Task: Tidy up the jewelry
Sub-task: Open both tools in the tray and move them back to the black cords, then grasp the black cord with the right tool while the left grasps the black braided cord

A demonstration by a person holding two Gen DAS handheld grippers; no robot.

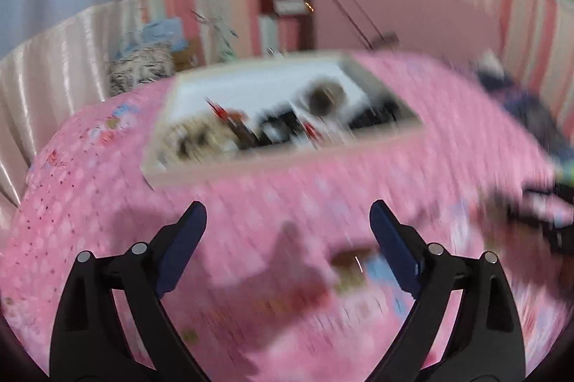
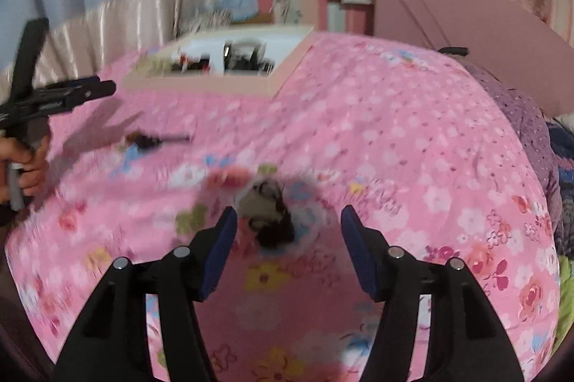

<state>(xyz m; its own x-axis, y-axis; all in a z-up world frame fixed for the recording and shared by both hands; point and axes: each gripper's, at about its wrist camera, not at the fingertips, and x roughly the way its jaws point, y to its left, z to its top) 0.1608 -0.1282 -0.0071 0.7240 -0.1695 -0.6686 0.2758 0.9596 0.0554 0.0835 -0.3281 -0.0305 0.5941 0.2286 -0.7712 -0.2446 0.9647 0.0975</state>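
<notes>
- The right gripper [image 2: 288, 231] is spread wide and empty above the pink floral bedspread [image 2: 412, 138], with a dark, tangled jewelry piece [image 2: 271, 215] lying on the cloth between and just beyond its blue pads. Blur hides whether it is a necklace, a hair tie or something else.
- The left gripper [image 1: 288, 220] is also spread and holds nothing; a small brownish item [image 1: 349, 261], too smeared to name, lies on the bedspread near its right pad.
- In the right wrist view a second dark piece with a thin stem [image 2: 154, 140] lies toward the left edge of the bedspread, close to the left gripper's black frame and the person's hand [image 2: 28, 166].
- The jewelry box [image 1: 283, 116] — a pale, shallow tray with white dividers and compartments already holding dark and red pieces — sits toward the far edge of the bedspread, well apart from both loose items.
- Judged step: reaching for a loose piece, none yet gripped.
- Next, the right gripper likely needs to lower onto the tangled piece and close on its bulk rather than a stray loop — soft cloth may bunch up between the pads — then carry it to a free compartment.
</notes>
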